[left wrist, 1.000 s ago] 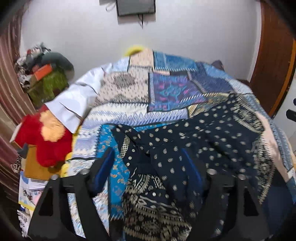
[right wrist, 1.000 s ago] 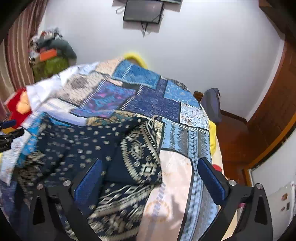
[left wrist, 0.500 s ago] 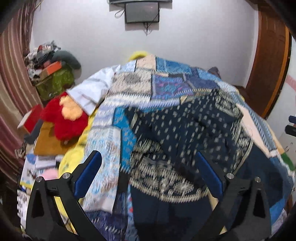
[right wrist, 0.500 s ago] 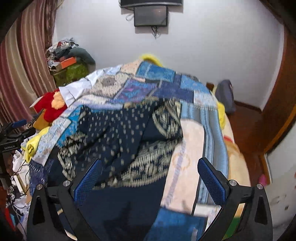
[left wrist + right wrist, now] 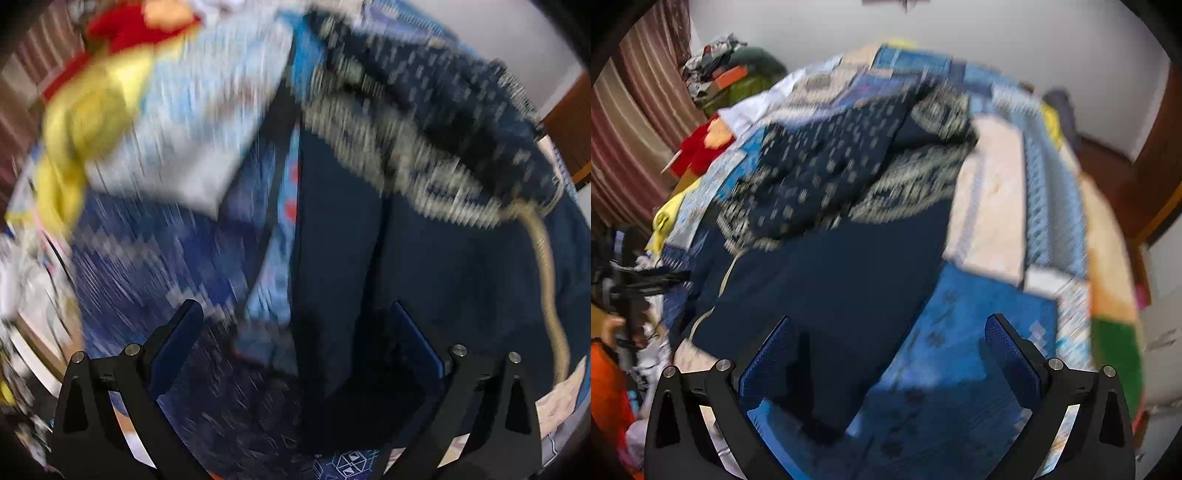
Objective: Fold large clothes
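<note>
Left claw [image 5: 295, 334]: blue-padded fingers spread wide, jaws just opened further, nothing pinched; plain navy cloth lies under the gap, contact not resolvable through motion blur. Pointing steeply down at the bed.
Right claw [image 5: 888, 338]: blue pads spread wide, nothing pinched; lower corner of the garment lies beneath the gap nearer the left pad, bright blue quilt patch under the right pad.
Large dark navy garment with cream dotted and banded print [image 5: 827, 236]: lying on the blue patchwork quilt of the bed [image 5: 990, 369], plain navy part nearest the claws, printed part bunched and folded over itself further up. Same garment in left wrist view [image 5: 340, 229], printed band running across the upper right, a tan cord-like edge [image 5: 546, 266] trailing down its right side.
Left of quilt: yellow sheet edge [image 5: 85, 122], then red and orange plush toy [image 5: 698, 144].
Far: heap of clothes on a green box [image 5: 735, 81] against striped maroon curtain [image 5: 635, 122]; white wall [image 5: 997, 33]; brown wooden door frame [image 5: 1156, 155] at right.
Both views blurred.
</note>
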Demonstrator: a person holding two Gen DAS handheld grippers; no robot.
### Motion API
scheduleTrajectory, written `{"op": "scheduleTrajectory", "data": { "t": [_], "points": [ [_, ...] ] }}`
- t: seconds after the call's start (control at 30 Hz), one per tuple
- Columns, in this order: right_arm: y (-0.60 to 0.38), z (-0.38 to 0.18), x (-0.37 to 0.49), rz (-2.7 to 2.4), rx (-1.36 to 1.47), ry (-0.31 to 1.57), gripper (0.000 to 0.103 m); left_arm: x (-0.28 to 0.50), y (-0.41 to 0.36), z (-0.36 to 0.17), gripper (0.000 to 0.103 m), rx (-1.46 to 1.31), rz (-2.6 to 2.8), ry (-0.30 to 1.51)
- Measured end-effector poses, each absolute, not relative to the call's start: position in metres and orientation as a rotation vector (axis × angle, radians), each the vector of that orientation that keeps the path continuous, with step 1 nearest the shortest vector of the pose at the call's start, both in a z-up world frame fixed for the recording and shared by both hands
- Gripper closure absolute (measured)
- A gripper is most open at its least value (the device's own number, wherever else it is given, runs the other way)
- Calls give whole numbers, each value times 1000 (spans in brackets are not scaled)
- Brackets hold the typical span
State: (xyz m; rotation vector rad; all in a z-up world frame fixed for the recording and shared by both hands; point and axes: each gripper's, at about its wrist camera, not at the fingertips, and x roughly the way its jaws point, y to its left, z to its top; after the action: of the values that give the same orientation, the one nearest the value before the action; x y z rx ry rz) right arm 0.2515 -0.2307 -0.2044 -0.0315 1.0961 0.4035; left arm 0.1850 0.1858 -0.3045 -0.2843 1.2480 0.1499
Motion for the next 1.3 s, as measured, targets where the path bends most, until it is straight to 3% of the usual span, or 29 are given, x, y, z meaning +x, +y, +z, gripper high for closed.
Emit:
{"op": "scheduleTrajectory", "data": {
  "t": [0.1, 0.13, 0.2, 0.33, 0.5, 0.57, 0.63, 0.97, 1.3],
  "points": [
    [-230, -217, 248, 433, 34, 1138, 0, 180, 181, -325, 9, -367, 111, 1287],
    [-228, -218, 247, 431, 38, 1134, 0, 180, 178, -329, 16, -401, 85, 1295],
    [-225, -219, 246, 426, 41, 1105, 5, 182, 172, -328, 21, -423, 54, 1291],
    [-213, -222, 249, 439, 26, 1080, 33, 185, 151, -315, 60, -379, -28, 1265],
    [-204, -219, 251, 510, 47, 1054, 74, 189, 125, -298, 93, -264, -48, 1241],
    [-201, -217, 257, 543, 85, 1064, 89, 197, 117, -286, 95, -236, -57, 1221],
    [-200, -216, 263, 561, 116, 1067, 90, 203, 111, -261, 96, -199, -68, 1159],
    [-197, -154, 311, 531, 100, 863, 91, 268, 147, -147, 98, -197, -14, 881],
    [-186, -151, 451, 337, 58, 831, 91, 405, 198, -140, 98, -252, 170, 834]
  ]
}}
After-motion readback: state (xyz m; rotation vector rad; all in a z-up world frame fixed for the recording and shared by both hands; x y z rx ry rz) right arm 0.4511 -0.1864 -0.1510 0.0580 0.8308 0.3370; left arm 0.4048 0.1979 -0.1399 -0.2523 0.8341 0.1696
